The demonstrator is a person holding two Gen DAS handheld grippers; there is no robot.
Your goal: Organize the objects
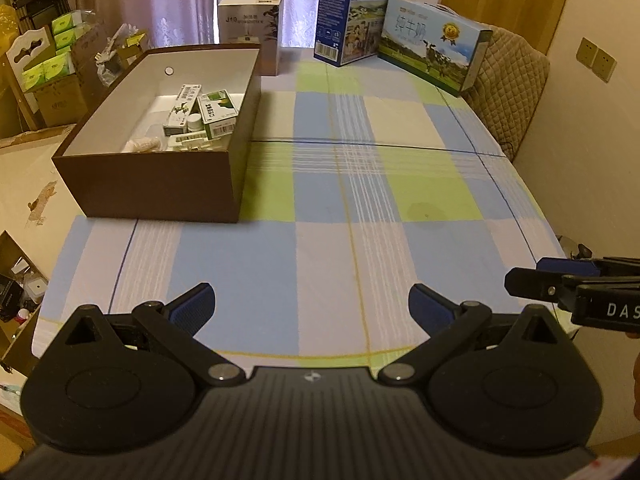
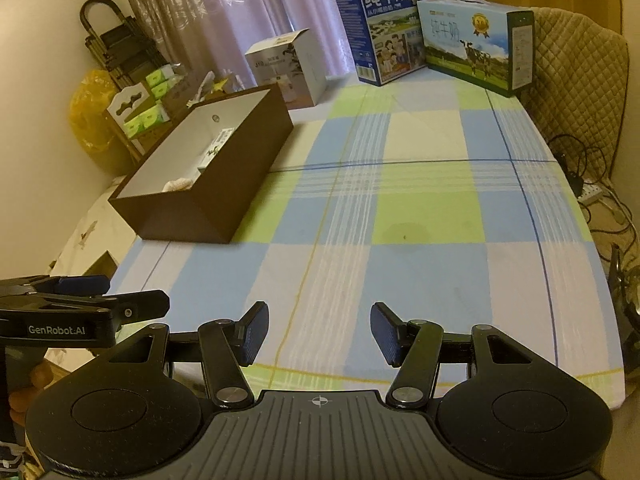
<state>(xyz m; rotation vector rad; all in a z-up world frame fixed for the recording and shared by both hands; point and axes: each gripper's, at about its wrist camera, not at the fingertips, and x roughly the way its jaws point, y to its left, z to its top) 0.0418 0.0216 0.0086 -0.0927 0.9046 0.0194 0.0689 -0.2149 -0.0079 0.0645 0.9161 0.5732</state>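
Left tongs [image 1: 311, 307] and right tongs [image 2: 319, 334] released, empty; risk: clipping the brown box [image 1: 160, 168] at 10 o'clock, shoving it off the bench [image 1: 360, 240].

Far ahead of the grippers, the tall blue carton [image 2: 380, 28] and the lower carton [image 2: 476, 42] beside it both read "纯牛奶", the white box [image 2: 286, 66] shows "J10", the left gripper [image 2: 56, 328] bears "GenRobot.AI" and the right gripper [image 1: 608, 308] "DAS".

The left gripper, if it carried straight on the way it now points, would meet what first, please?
Probably the checked tablecloth: the open, empty left gripper angles down at bare cloth, with the brown box off to its left.
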